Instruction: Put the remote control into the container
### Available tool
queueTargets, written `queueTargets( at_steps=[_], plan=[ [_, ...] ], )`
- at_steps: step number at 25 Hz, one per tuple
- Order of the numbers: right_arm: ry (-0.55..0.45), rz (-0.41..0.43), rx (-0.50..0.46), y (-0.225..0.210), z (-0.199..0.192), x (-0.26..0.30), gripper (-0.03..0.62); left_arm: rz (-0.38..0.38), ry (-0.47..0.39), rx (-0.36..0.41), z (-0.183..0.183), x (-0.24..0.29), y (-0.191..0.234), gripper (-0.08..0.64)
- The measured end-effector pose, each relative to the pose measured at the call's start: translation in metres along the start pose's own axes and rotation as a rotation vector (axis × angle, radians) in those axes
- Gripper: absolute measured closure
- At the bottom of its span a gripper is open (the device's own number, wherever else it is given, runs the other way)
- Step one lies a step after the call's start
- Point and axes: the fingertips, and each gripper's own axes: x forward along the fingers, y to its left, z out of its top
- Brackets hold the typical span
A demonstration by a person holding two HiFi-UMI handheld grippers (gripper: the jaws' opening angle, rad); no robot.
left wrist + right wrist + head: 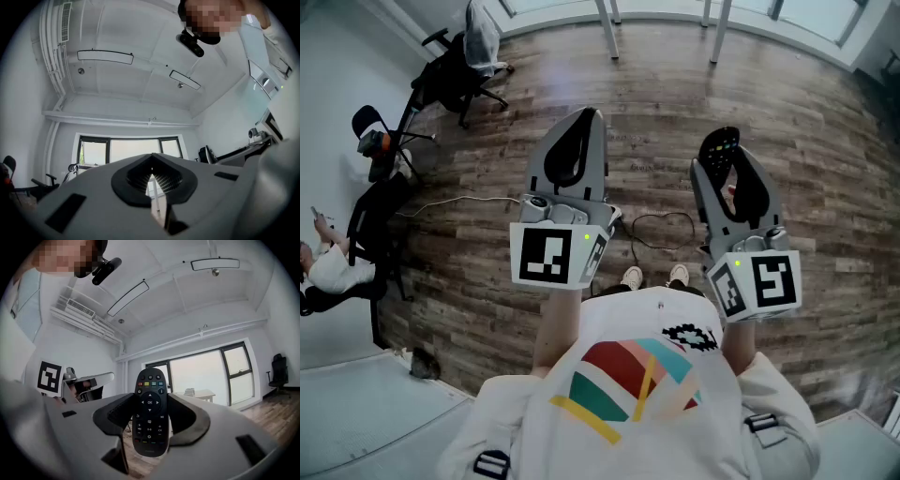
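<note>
A black remote control (149,411) with coloured buttons stands upright between the jaws of my right gripper (150,420), which is shut on it. In the head view the remote control (721,150) sticks out past the right gripper (733,173), held above the wooden floor. My left gripper (577,150) is held up beside it at the left. In the left gripper view the left gripper (152,180) has its jaws together with nothing between them. No container shows in any view.
Office chairs (455,70) and a seated person (328,262) are at the left of the wooden floor. A cable (661,225) lies on the floor by the person's shoes. Table legs (717,28) stand at the far side. Large windows (206,376) fill the far wall.
</note>
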Motion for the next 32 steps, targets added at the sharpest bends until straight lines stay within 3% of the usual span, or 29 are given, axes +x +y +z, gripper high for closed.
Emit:
queueTargets(
  at_steps=[13, 25, 32],
  plan=[
    [-0.001, 0.010, 0.034, -0.014, -0.004, 0.002, 0.359, 0.041, 0.027, -0.035, -0.011, 0.006, 0.008, 0.554],
    [0.000, 0.034, 0.045, -0.076, -0.004, -0.020, 0.359, 0.033, 0.029, 0.000, -0.016, 0.033, -0.044, 0.554],
    [-0.003, 0.059, 0.049, -0.102, -0.004, -0.040, 0.359, 0.049, 0.010, -0.048, -0.016, 0.039, -0.073, 0.554]
  ],
)
